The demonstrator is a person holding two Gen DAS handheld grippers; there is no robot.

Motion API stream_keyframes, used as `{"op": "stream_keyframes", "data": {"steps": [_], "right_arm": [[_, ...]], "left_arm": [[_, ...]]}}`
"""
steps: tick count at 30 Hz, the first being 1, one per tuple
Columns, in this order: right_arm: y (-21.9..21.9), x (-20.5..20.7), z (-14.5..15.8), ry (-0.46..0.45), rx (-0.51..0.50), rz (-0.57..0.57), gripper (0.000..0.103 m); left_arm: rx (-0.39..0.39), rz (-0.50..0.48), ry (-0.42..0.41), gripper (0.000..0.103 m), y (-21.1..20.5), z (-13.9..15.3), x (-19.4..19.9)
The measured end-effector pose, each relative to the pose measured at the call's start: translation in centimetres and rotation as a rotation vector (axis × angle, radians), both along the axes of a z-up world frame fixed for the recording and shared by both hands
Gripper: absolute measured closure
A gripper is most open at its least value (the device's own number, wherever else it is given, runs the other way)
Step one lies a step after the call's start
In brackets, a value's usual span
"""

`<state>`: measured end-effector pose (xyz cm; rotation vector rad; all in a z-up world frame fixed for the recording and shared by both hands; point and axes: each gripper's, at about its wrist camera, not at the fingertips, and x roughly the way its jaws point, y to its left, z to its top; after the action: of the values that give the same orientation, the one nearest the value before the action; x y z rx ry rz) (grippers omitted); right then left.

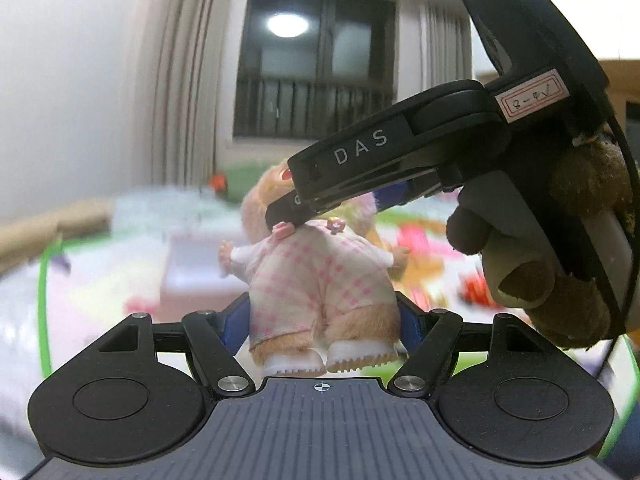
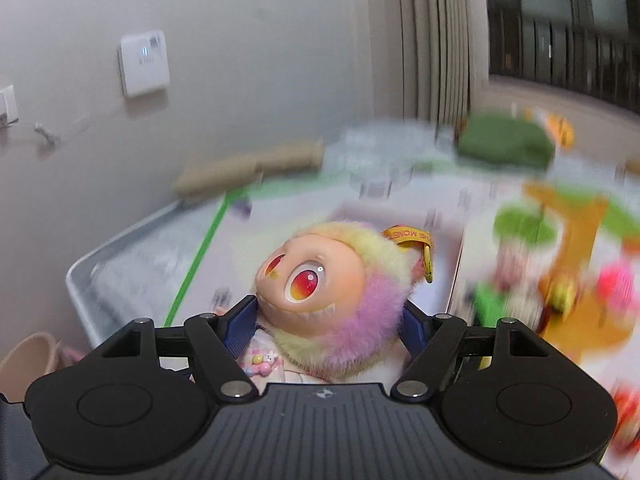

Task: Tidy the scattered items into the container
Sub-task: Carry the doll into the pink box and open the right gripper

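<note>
Two sets of fingers are on one toy at once: the left gripper has its blue fingers clamped on the legs of the plush doll, and the right gripper has its fingers clamped on either side of the doll's furry head. In the left view the right gripper comes in from the upper right, its tip at the back of the doll's head, with my gloved hand wrapped around its handle. The doll hangs in the air between both grips, well above the play mat and its blurred scatter of toys.

Where it should go I judge to be the pale, clear-walled container seen behind the doll in the left view; blur keeps me from telling exactly where its rim lies. A grey tray sits at the mat's far-left edge in the right view, beside the wall.

To do this carry well, I should move both hands together so the soft body is neither stretched nor twisted between head and feet. I would bring the doll over the container's opening, lower it until the feet are inside, then let one pair of fingers go first, probably the left pair on the legs, and release the head last. Fur is slippery, so I judge a firm, steady squeeze matters more than speed.
</note>
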<state>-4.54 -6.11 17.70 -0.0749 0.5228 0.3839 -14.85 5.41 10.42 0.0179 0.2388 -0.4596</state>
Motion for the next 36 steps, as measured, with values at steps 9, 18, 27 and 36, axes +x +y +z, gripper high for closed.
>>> {"op": "stream_keyframes", "data": {"steps": [9, 18, 27, 36], "right_arm": [[2.6, 13.1, 2.3, -0.074, -0.132, 0.061, 0.03], [3.8, 26.0, -6.0, 0.348, -0.006, 0.138, 0.03], [4.8, 27.5, -11.6, 0.502, 0.025, 0.15, 0.032], [4.5, 22.9, -9.5, 0.562, 0.064, 0.246, 0.016]], "left_arm": [[0.03, 0.053, -0.039, 0.026, 0.0, 1.5, 12.5], [0.033, 0.087, 0.162, 0.025, 2.5, -3.2, 17.5], [0.051, 0.058, 0.202, 0.026, 2.1, -5.0, 15.2], [0.047, 0.046, 0.219, 0.01, 3.4, -4.1, 12.8]]}}
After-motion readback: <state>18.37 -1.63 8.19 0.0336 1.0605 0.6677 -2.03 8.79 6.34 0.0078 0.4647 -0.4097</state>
